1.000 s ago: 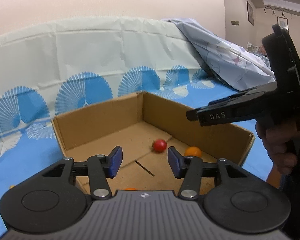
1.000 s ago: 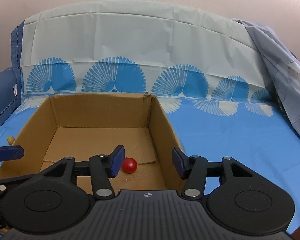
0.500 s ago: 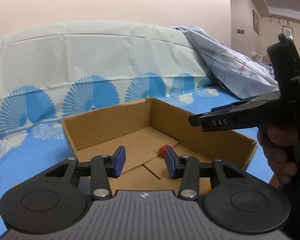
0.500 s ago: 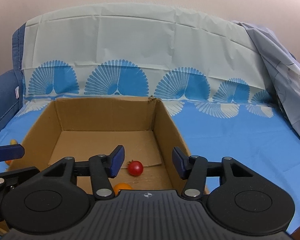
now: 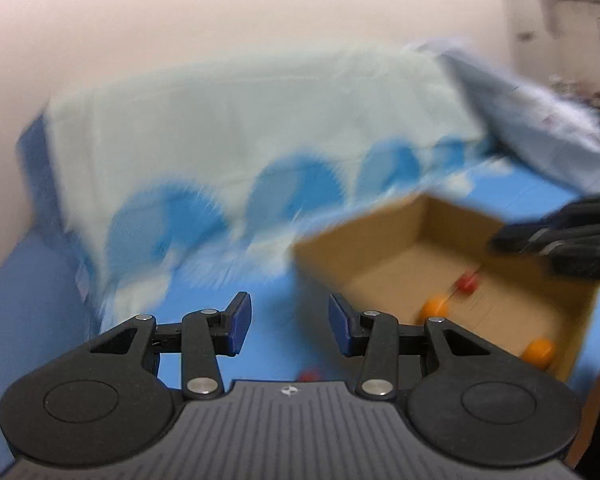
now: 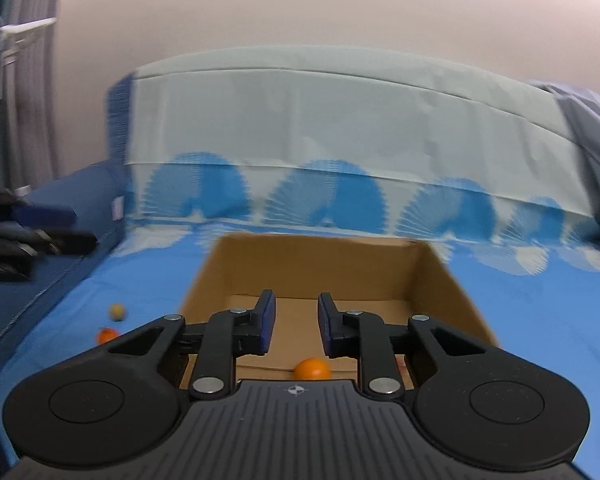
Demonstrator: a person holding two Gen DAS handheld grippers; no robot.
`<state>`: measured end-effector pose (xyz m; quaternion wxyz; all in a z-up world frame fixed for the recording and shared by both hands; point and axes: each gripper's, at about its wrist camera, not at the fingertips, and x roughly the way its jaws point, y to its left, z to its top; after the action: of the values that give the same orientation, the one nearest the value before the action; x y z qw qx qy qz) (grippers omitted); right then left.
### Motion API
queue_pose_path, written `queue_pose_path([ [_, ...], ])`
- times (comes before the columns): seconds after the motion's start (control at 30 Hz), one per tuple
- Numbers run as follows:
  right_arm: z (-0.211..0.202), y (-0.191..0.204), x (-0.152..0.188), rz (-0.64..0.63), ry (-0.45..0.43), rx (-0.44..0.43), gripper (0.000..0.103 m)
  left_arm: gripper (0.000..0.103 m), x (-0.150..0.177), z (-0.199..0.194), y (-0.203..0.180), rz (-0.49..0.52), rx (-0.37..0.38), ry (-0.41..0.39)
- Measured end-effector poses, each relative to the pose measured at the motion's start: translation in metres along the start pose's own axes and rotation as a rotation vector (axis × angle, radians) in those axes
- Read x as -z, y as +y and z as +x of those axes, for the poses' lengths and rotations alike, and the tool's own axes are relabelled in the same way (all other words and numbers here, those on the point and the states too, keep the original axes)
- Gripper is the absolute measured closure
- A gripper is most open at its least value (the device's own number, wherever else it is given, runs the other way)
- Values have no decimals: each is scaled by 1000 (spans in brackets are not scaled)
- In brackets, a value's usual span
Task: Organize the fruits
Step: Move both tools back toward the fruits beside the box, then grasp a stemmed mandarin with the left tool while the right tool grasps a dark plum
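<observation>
Tilting downward, both grippers [image 5: 289,322] [image 6: 296,322] empty

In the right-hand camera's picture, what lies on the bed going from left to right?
Yellowish small fruit and an orange fruit just below it on the blue sheet → cardboard box holding an orange fruit, seen below the empty right gripper → bare sheet.

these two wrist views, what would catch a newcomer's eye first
The open cardboard box on the blue fan-print sheet, with an orange and a small red fruit on its floor. Two more fruits lie loose on the sheet left of the box.
</observation>
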<state>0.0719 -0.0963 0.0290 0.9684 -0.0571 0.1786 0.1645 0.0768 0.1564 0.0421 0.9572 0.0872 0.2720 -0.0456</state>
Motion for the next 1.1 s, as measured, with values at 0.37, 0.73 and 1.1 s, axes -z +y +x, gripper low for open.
queue_pose_path([
  [0.37, 6, 83, 7, -125, 21, -296, 79, 52, 8, -3, 92, -522, 22, 13],
  [0.73, 41, 156, 38, -244, 239, -517, 77, 48, 9, 19, 83, -467, 23, 99],
  [1.1, 78, 197, 77, -322, 400, -504, 63, 44, 15, 49, 89, -489, -9, 228],
])
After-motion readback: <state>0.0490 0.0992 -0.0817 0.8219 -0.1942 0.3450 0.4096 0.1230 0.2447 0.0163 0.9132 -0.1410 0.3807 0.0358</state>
